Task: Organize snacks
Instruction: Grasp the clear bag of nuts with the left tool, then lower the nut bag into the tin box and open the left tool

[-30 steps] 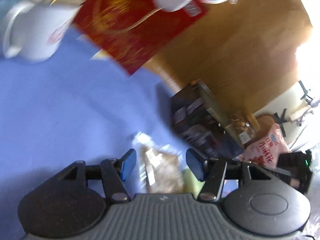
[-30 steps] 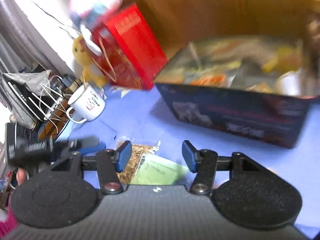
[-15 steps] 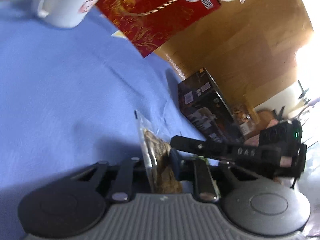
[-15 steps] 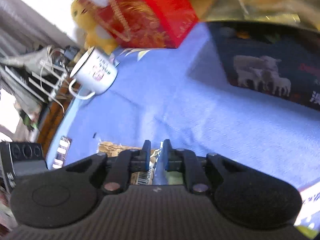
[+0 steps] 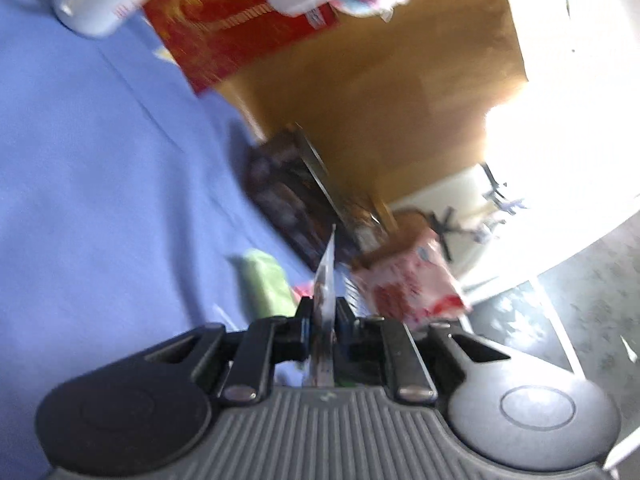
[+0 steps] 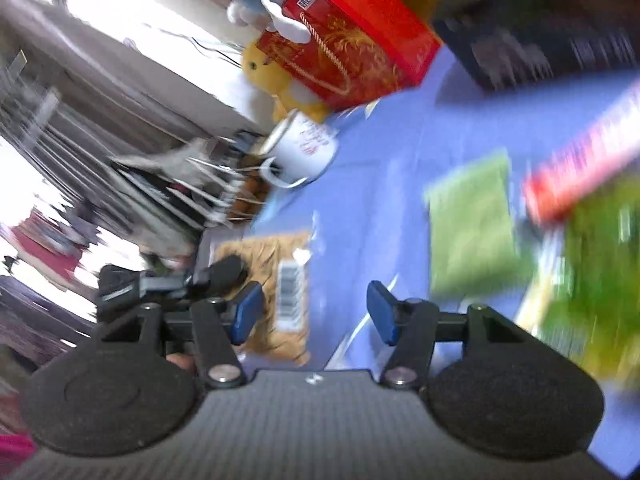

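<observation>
my left fingers (image 5: 323,316), low centre of the left wrist view, are now closed tight on a thin snack packet (image 5: 325,280) seen edge-on; a second ago they stood apart with that packet lying flat between them on the blue tabletop (image 5: 100,184). the packet now stands upright in the grip and looks lifted clear of the cloth, so i judge the pick as made and the carry toward the dark box (image 5: 288,196), centre of the frame, as the step in hand.

my right fingers (image 6: 316,312), low centre of the right wrist view, have just been opening after a brief pinch half a second ago; the blue pads (image 6: 248,310) now stand apart with nothing between them. just behind the left pad lies a brown packet (image 6: 280,280) with a barcode, with my other gripper over its left end; i take it for the same packet, handed over to the left side.

other snacks wait: a green packet (image 6: 472,224) at centre right, a red-and-pink packet (image 6: 580,160) further right, and a pink bag (image 5: 404,284) beside the box in the left view.

hard to read: both views are motion-blurred. the box's inside is not visible, so i cannot tell how full it is. the green mass at the right edge of the right view is smeared beyond naming. the packet's contents are hidden by its edge-on pose.
</observation>
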Demonstrator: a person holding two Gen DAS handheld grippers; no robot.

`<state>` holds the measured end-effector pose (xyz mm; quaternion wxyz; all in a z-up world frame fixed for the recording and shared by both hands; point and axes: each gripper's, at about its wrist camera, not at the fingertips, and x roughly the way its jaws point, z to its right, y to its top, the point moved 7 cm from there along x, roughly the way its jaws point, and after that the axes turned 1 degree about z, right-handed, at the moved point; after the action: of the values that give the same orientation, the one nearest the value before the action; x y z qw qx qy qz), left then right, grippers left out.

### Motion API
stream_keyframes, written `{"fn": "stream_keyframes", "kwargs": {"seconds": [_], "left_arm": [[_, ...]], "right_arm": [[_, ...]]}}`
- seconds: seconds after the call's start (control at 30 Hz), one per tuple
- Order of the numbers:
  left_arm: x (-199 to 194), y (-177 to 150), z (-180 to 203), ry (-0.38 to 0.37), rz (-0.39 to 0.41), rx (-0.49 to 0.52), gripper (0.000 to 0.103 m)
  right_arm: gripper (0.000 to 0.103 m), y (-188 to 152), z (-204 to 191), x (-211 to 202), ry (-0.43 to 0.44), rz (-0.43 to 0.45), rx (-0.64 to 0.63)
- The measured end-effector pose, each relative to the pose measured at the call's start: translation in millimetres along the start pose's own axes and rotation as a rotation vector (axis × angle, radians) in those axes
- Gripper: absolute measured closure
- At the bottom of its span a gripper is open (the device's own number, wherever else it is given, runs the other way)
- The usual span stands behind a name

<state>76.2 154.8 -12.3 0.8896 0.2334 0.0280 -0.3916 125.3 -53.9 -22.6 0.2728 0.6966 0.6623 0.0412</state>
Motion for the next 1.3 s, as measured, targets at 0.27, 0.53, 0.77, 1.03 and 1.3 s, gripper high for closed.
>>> {"fn": "stream_keyframes", "kwargs": {"seconds": [0.27, 0.53, 0.77, 1.03, 1.3], "left_arm": [[69, -38, 4, 0.116, -0.197, 0.064, 0.068], [127, -87, 15, 0.189, -0.366, 0.217, 0.075], [131, -66, 51, 0.188, -0.373, 0.319, 0.077], [195, 29, 132, 0.243, -0.170, 0.601, 0.069], [279, 90, 102, 0.482, -0.085, 0.683, 0.067]], "right_arm": [[0.085, -40, 9, -78, -0.017, 0.131, 0.053], [0.085, -58, 33, -130, -0.298, 0.252, 0.030], [0.085, -41, 22, -144, -0.289, 0.272, -0.057], [0.081, 87, -10, -144, -0.427, 0.417, -0.310], [0.076, 181, 40, -88, -0.702, 0.408, -0.400]]}}
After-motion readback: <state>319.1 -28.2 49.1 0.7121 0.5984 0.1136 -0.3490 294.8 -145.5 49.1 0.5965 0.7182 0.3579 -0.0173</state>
